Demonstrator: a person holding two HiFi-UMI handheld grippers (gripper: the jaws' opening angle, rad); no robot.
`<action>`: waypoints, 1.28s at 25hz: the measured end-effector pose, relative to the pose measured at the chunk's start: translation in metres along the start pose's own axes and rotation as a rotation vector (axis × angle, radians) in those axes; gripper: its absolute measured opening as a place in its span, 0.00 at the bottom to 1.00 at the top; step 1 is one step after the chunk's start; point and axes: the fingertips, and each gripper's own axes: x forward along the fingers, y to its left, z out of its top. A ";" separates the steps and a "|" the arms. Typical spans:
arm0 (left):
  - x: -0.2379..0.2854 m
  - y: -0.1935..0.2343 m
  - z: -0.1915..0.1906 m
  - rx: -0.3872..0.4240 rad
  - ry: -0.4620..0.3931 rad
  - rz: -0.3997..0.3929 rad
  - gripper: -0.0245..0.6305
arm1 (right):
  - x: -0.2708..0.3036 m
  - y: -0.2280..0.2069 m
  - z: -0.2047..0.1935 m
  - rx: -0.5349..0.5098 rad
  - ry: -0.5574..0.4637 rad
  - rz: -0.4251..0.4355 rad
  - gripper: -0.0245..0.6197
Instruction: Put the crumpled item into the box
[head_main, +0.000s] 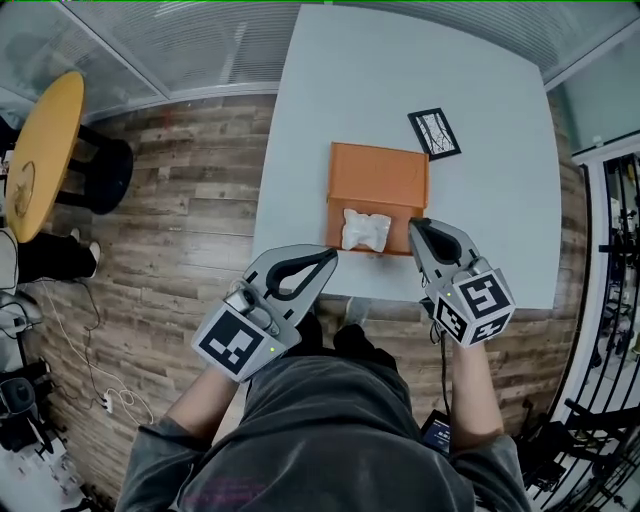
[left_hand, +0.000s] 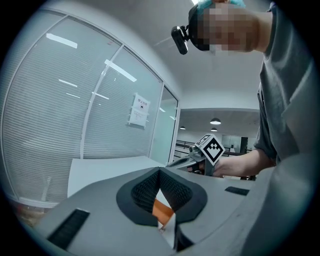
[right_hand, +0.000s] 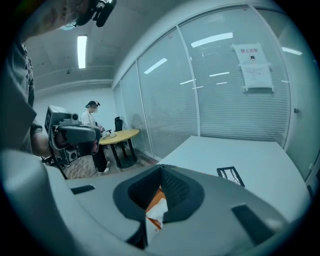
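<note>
Saw matt orange cardboard on the box (head_main: 378, 172), crinkly white paper on the crumpled item (head_main: 365, 229). Found the counter (head_main: 400, 80) smooth, pale and matt, barely any shine. Noticed rough, weathered wood planks for the floor (head_main: 190, 200). Spotted matt grey plastic on the left hand-held gripper (head_main: 330, 256) and the right hand-held gripper (head_main: 415, 226), plus ribbed black rubbery pads (left_hand: 145, 192).

Orange box (head_main: 378, 172) shallow, open-topped, upright; crumpled white item (head_main: 365, 229) lies inside, by near wall.
</note>
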 end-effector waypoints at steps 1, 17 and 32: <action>-0.001 -0.001 0.001 0.004 -0.001 0.001 0.06 | -0.004 0.002 0.005 -0.004 -0.014 0.001 0.05; -0.011 -0.007 0.020 0.059 -0.017 0.017 0.06 | -0.059 0.060 0.083 -0.070 -0.268 0.121 0.04; -0.009 -0.021 0.027 0.092 -0.015 0.000 0.06 | -0.078 0.068 0.089 -0.089 -0.318 0.134 0.04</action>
